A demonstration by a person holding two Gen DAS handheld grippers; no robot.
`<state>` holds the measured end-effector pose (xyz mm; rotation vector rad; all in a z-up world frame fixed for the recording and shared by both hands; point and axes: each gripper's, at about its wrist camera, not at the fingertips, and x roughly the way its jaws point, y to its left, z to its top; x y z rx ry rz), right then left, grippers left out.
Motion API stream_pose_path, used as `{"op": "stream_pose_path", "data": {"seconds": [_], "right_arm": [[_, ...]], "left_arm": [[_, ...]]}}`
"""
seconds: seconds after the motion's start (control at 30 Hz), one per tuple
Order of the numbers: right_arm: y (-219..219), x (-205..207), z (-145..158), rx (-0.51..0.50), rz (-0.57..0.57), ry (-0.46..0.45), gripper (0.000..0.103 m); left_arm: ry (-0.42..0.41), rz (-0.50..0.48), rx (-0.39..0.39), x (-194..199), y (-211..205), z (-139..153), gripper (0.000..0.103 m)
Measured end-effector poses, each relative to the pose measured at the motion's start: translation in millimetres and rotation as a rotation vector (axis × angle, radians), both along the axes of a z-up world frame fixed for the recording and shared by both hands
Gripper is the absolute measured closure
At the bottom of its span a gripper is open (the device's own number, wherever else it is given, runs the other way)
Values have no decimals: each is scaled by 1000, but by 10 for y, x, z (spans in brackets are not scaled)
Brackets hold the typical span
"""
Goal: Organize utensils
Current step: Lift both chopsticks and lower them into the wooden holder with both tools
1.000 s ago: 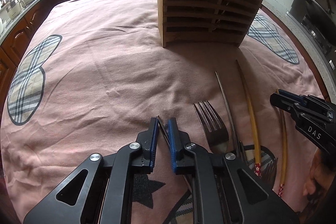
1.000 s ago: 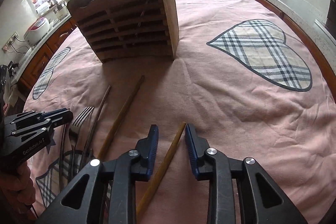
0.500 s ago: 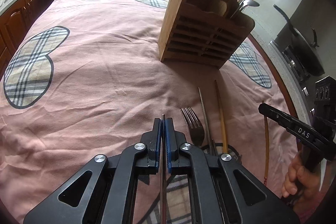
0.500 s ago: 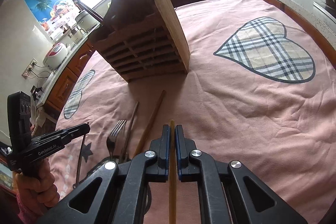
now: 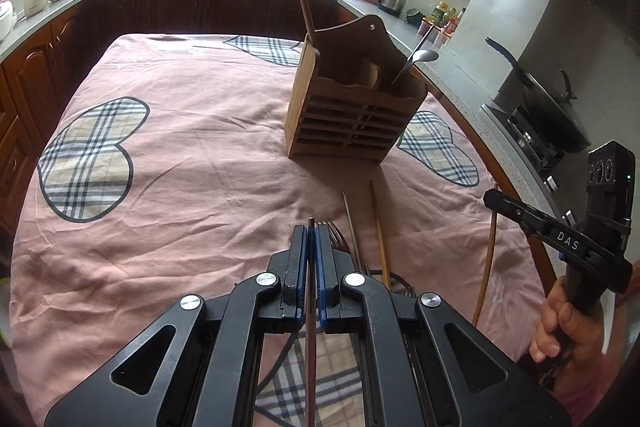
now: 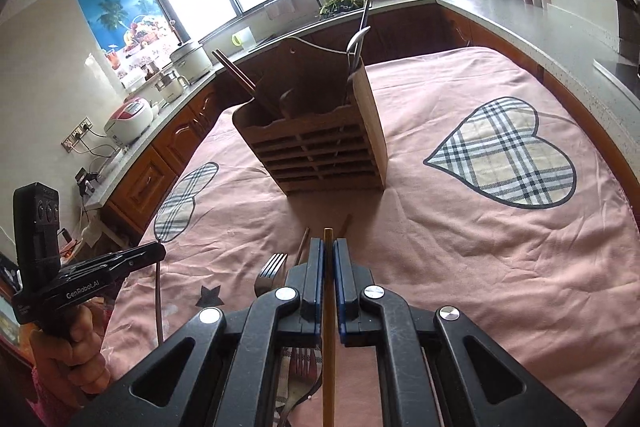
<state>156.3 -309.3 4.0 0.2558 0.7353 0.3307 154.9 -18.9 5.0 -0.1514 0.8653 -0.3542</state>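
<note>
Both claws (image 5: 311,227) higher; spoon (image 5: 416,61) in holder (image 5: 352,123).

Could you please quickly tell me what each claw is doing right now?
Left claw: closed on a thin dark chopstick.
Right claw: closed on a light wooden chopstick.

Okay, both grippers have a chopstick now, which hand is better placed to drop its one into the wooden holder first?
Probably the right gripper: its chopstick points almost straight at the holder, which fills its view. The left gripper sees the holder off to one side.
</note>
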Motion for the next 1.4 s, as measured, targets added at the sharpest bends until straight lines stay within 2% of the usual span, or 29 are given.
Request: {"op": "stream_pose_path", "data": {"seconds": [0.33, 0.67, 1.17, 1.4], "right_arm": [[49, -217, 264, -17, 11, -86, 98], [55, -342, 449, -28, 6, -152, 98], [-19, -376, 646, -8, -18, -226, 98], [-74, -250, 809, 13, -36, -274, 98]], "left_arm": [[-99, 31, -33, -332, 148, 354, 100], [-183, 85, -85, -484, 302, 581, 100], [-276, 157, -193, -456, 494, 770, 100], [-333, 175, -237, -321, 516, 970, 100]]}}
